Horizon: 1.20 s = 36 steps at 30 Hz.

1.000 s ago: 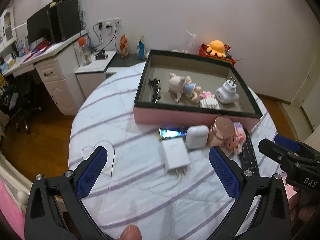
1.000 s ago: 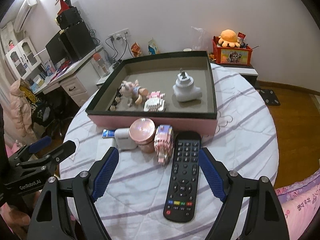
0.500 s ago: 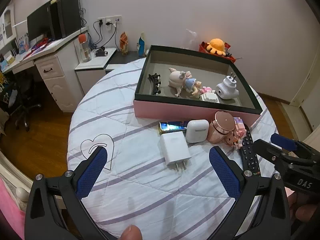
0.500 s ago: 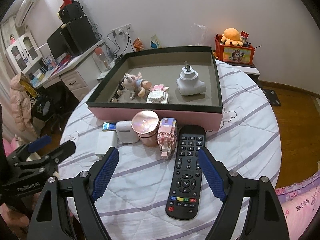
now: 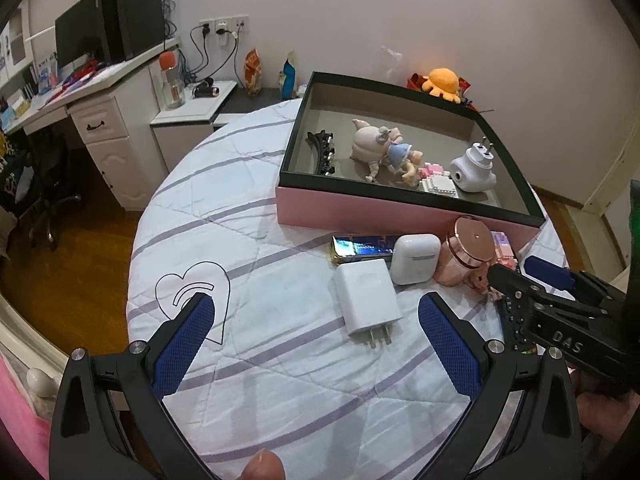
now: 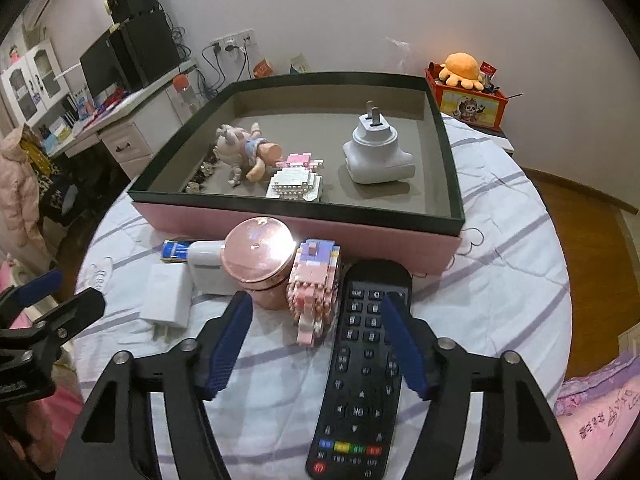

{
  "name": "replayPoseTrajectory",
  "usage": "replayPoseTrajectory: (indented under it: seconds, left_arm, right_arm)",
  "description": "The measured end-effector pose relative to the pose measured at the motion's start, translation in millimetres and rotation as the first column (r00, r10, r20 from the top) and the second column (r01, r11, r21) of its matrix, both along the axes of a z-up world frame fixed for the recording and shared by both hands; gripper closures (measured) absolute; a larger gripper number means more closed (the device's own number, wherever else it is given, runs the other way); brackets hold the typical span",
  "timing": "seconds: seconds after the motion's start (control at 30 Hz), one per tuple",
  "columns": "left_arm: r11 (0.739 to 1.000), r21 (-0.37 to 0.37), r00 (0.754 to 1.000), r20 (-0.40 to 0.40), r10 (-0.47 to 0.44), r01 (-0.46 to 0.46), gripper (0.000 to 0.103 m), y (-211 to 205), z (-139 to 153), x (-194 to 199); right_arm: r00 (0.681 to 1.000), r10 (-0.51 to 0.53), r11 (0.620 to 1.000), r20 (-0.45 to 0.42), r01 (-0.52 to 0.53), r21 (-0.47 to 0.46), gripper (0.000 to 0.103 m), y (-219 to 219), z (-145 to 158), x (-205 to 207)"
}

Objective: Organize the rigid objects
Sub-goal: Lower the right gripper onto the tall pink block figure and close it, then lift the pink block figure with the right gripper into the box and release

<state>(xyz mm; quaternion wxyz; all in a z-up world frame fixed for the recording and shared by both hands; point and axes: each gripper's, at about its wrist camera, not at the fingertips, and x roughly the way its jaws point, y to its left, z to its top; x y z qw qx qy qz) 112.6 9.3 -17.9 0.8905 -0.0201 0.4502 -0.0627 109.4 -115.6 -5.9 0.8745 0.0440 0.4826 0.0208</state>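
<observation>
1. One round table [image 5: 280,400] under a striped white cover carries everything.
2. Pink box [image 6: 280,224], open-topped, holds a doll [image 6: 244,152], a block model [image 6: 296,184] and a white plug [image 6: 376,152].
3. Right gripper [image 6: 316,320]: jaws closing, pads touching nothing; pink block figure [image 6: 316,284] and the remote [image 6: 360,368] lie between them.
4. Left gripper [image 5: 316,320]: jaws wide apart, empty, above the white charger [image 5: 366,296].
5. Copper jar [image 6: 258,256], earbud case [image 5: 414,258] and a blue packet [image 5: 360,246] sit just before the box.
</observation>
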Motion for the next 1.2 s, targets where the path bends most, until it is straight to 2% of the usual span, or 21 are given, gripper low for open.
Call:
replayPoseTrajectory:
  seconds: [0.07,0.23,0.37,0.67,0.77,0.9,1.2]
  left_arm:
    - [1.000,0.000,1.000,-0.003,0.003,-0.003,0.000,0.9,-1.9,3.1]
    - [1.000,-0.006,1.000,-0.018,0.003,-0.003,0.000,2.9,-7.6,8.4]
    - [1.000,-0.004,1.000,-0.018,-0.002,0.002,0.000,1.5,-9.1,10.0]
    - [1.000,-0.004,1.000,-0.020,-0.004,0.003,0.000,0.7,-10.5,10.5]
    - [1.000,-0.006,1.000,-0.020,-0.005,0.004,0.000,0.4,-10.3,10.5]
    - [1.000,0.001,1.000,-0.015,-0.010,0.010,0.000,-1.2,-10.1,6.9]
    - [1.000,0.009,1.000,-0.009,-0.020,0.020,0.000,-5.4,-6.6,3.2]
  right_arm:
    - [1.000,0.004,1.000,-0.008,-0.004,-0.007,0.043,1.6,-3.3,3.4]
    - [0.999,0.033,0.999,-0.021,-0.033,-0.011,0.049,5.8,-8.5,7.1]
    - [0.998,0.052,0.998,-0.028,-0.053,-0.025,0.065,8.5,-4.9,5.5]
    - [0.999,0.029,0.999,-0.034,-0.030,-0.021,0.066,3.6,-7.4,13.1]
    - [0.999,0.038,0.999,-0.034,-0.038,-0.011,0.075,9.2,-10.3,16.7]
    - [0.999,0.034,0.999,-0.036,-0.035,-0.023,0.076,11.4,-14.7,18.0]
    - [1.000,0.026,0.998,-0.016,-0.025,0.058,0.076,-0.1,-4.7,6.7]
